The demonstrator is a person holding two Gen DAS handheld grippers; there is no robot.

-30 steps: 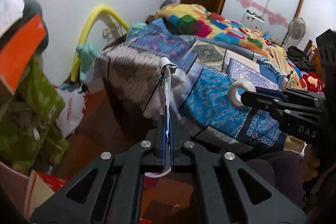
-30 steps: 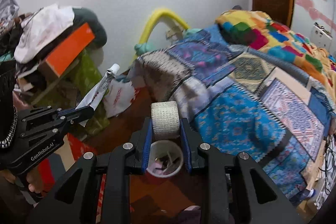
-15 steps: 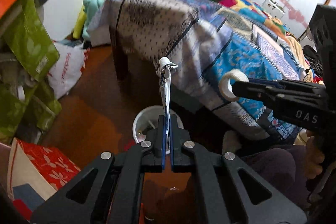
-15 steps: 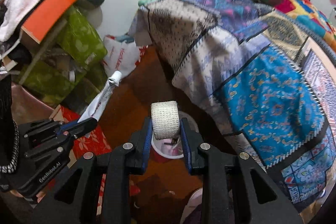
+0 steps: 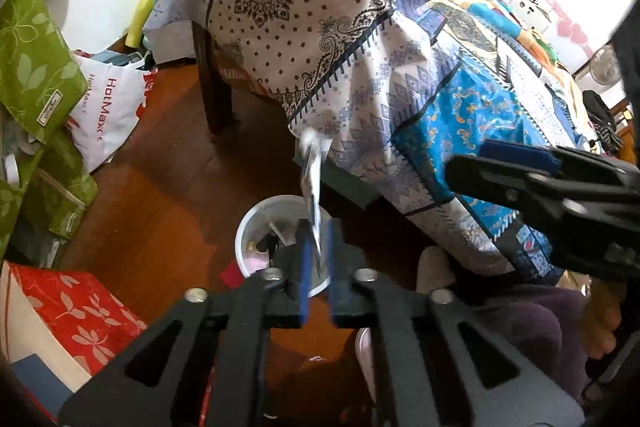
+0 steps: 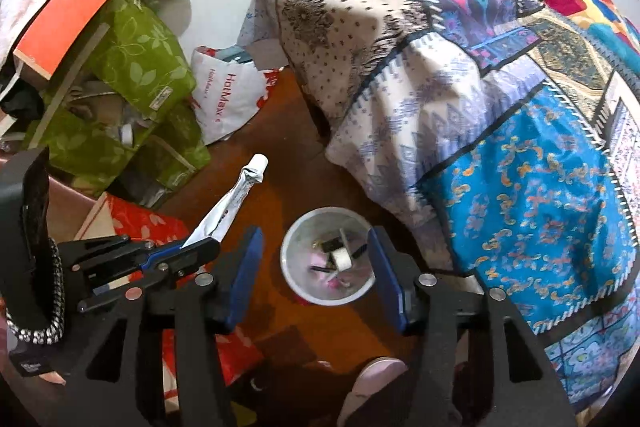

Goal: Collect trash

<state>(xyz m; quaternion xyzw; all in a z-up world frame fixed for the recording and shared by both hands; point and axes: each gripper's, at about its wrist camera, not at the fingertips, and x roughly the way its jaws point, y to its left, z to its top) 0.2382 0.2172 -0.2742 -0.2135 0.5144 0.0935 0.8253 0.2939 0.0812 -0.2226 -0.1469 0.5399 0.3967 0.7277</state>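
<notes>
Blur smears the squeezed tube (image 5: 313, 183) between my left gripper (image 5: 316, 259) pads, just parting; right gripper (image 6: 316, 267) gapes empty over the bin (image 6: 326, 293) beside the bed (image 6: 500, 107).

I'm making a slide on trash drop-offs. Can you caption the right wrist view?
Right gripper, jaws just opened and empty, hovers over the white bin with the tape roll inside.

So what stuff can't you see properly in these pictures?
- Squeezed tube: blurred in the left wrist view, so its label is unreadable; whether the left gripper fingers press it is unclear.
- Bin contents: small and jumbled in the right wrist view; only a white roll shows.
- Under the bed: dark, hidden by the hanging quilt.
- Right gripper: cut off by the frame edge in the left wrist view.
</notes>
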